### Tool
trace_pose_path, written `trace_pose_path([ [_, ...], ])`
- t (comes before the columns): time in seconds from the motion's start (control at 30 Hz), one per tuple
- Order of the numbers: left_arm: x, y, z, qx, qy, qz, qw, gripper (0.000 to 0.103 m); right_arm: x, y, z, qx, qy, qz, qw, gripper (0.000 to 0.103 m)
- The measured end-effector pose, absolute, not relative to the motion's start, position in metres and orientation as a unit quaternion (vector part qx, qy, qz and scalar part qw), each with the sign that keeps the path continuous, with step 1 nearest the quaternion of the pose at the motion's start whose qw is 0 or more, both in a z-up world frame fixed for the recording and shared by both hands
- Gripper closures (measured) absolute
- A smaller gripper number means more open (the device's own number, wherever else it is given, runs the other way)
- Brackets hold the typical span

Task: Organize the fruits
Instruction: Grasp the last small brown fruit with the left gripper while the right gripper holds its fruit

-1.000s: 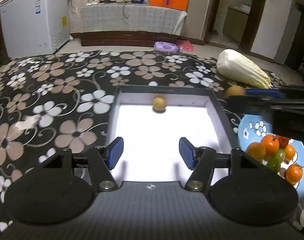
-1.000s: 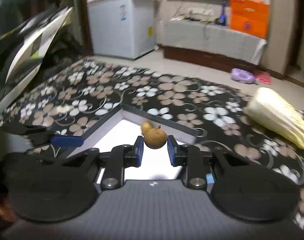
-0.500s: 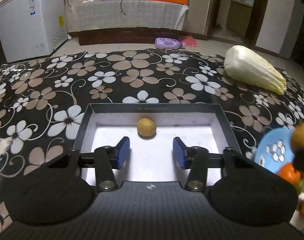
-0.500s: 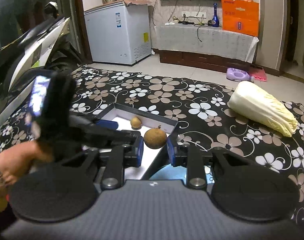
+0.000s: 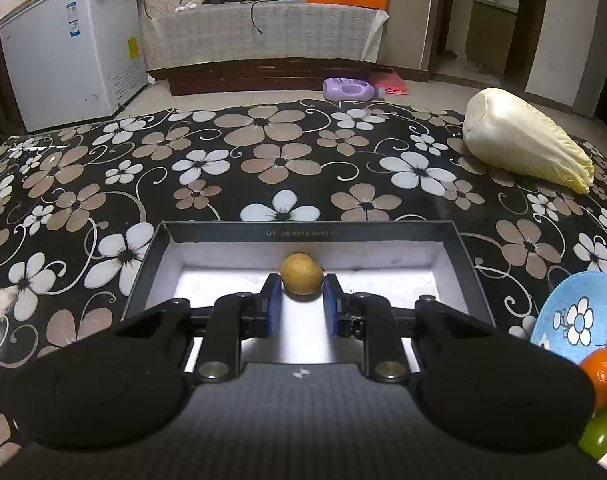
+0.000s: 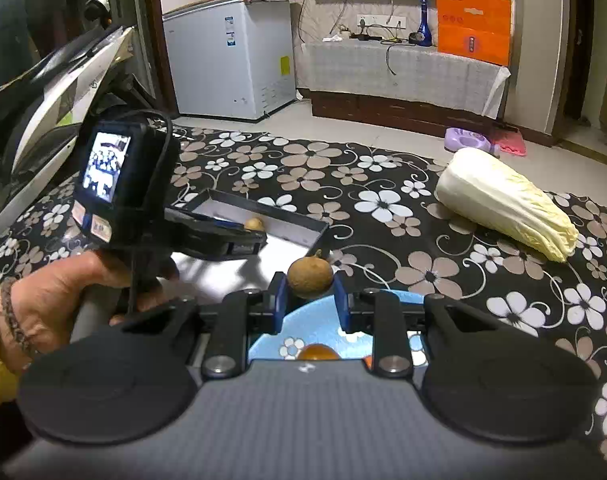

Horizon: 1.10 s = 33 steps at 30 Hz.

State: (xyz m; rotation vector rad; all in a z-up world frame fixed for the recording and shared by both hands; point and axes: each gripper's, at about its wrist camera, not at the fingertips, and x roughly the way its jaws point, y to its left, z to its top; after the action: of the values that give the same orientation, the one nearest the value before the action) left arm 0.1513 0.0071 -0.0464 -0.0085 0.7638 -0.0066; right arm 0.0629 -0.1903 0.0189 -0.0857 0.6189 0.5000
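Observation:
A small yellow-brown fruit (image 5: 301, 276) lies by the far wall of the black box (image 5: 303, 234) with a white floor. My left gripper (image 5: 302, 290) reaches into the box, shut on this fruit with a blue pad against each side. The right wrist view shows the same gripper (image 6: 243, 236) in a person's hand (image 6: 63, 292), at the fruit (image 6: 254, 224) in the box (image 6: 271, 210). My right gripper (image 6: 310, 292) is shut on a second brown round fruit (image 6: 310, 276) and holds it above the blue flowered plate (image 6: 315, 332).
The blue plate (image 5: 575, 312) right of the box holds oranges (image 5: 601, 372) and a green fruit (image 5: 599, 434). A pale cabbage (image 5: 523, 140) lies far right on the black flowered cloth. A scooter (image 6: 63, 80) stands beyond the table's left side.
My left gripper moved forward to the fruit in the box and its jaws closed from wide apart onto it. My right gripper carried its fruit back from the box to above the plate.

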Motion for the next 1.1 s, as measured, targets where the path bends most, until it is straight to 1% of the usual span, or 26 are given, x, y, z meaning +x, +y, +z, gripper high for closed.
trace_pose_path([
  [0.47, 0.133, -0.003, -0.035, 0.001, 0.355, -0.021, 0.934, 0.077, 0.051, -0.208, 0.017, -0.038, 0.304, 0.220, 0.926, 0.075],
  [0.83, 0.082, 0.010, -0.014, -0.011, 0.347, -0.037, 0.937, 0.077, 0.034, -0.234, 0.020, -0.011, 0.296, 0.196, 0.935, 0.075],
  [1.1, 0.042, -0.013, 0.001, -0.014, 0.339, -0.061, 0.939, 0.077, 0.021, -0.252, 0.017, 0.008, 0.296, 0.177, 0.938, 0.075],
])
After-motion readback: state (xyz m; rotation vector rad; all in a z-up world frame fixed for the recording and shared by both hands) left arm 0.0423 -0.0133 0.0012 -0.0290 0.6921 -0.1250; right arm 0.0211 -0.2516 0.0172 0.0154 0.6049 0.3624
